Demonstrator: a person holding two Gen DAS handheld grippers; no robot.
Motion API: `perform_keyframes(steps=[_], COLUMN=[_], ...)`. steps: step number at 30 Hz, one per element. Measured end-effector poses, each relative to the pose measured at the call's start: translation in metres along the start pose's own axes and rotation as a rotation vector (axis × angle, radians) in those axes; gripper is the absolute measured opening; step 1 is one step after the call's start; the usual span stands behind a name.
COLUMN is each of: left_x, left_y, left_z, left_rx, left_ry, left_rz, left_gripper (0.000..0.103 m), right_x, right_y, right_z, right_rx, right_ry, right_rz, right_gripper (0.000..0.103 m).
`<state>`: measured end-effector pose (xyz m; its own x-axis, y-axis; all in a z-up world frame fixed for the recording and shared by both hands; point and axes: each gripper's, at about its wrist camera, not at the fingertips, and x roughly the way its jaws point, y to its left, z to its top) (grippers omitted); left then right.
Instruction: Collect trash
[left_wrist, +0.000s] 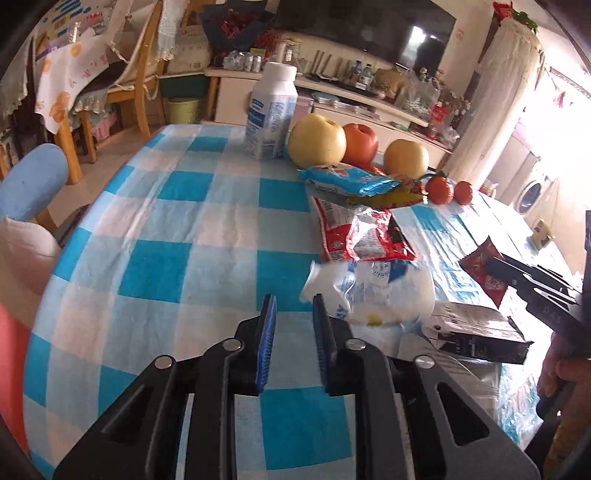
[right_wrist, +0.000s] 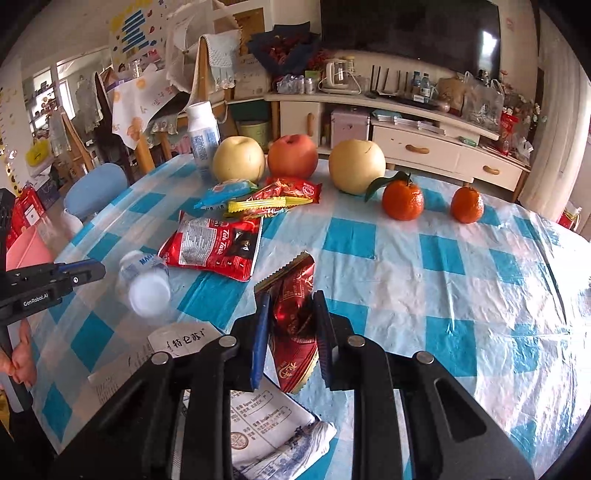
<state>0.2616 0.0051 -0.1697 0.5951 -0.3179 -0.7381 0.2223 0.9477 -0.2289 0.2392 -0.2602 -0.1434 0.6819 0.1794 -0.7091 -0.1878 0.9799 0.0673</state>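
My right gripper (right_wrist: 291, 300) is shut on a crumpled dark red snack wrapper (right_wrist: 297, 275), which sticks out past both pads; the same wrapper (left_wrist: 484, 271) shows in the left wrist view. My left gripper (left_wrist: 293, 303) is shut with nothing between its blue pads, just left of a fallen white plastic bottle (left_wrist: 373, 291) lying on the checked tablecloth (left_wrist: 166, 229). Beyond the bottle lie a red-and-white packet (left_wrist: 364, 232), a blue wrapper (left_wrist: 347, 179) and a yellow wrapper (right_wrist: 269, 203). A flattened milk carton (left_wrist: 476, 334) rests near the front edge.
An upright white bottle (right_wrist: 201, 136), two pears (right_wrist: 238, 158), an apple (right_wrist: 292, 155) and two tangerines (right_wrist: 402, 201) line the far side. A printed paper pack (right_wrist: 266, 417) lies under my right gripper. A pink bin (right_wrist: 26, 247) and blue stool (right_wrist: 96, 188) stand left of the table.
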Motion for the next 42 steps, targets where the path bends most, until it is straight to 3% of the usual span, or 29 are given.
perform_keyframes(steps=[2,6,10,22,26,29,34,42], left_x=[0.002,0.005,0.005,0.037,0.053,0.059,0.065,0.061], left_y=[0.001,-0.001,-0.021,-0.059,-0.07,-0.07,-0.08,-0.074], left_z=[0.0,0.003,0.006,0.003,0.002,0.003,0.004,0.004], left_rx=[-0.014,-0.06,0.027,0.025,0.039,-0.004,0.031,0.018], left_ry=[0.009,0.008,-0.016,0.058,0.082,0.089,0.1,0.08], left_rz=[-0.013,-0.084,-0.109,-0.064,0.034,0.07,0.131,0.082], left_gripper=[0.047,0.063,0.087,0.093,0.093,0.094,0.094,0.092], right_x=[-0.003,-0.009,-0.01,-0.009,-0.008,-0.009,-0.009,-0.013], right_y=[0.001,0.006,0.01,0.014,0.011,0.009,0.009,0.005], right_z=[-0.001,-0.003,-0.003,0.0,0.001,0.002,0.002,0.003], right_rx=[0.008,0.002,-0.003,-0.031,-0.03,-0.03,-0.031,-0.015], right_ry=[-0.002,-0.01,-0.016,-0.02,-0.02,-0.025,-0.025,-0.031], right_rz=[0.002,0.0,0.009,0.048,0.052,0.055,0.068,0.072], right_gripper=[0.025,0.025,0.025,0.024,0.024,0.024,0.024,0.024])
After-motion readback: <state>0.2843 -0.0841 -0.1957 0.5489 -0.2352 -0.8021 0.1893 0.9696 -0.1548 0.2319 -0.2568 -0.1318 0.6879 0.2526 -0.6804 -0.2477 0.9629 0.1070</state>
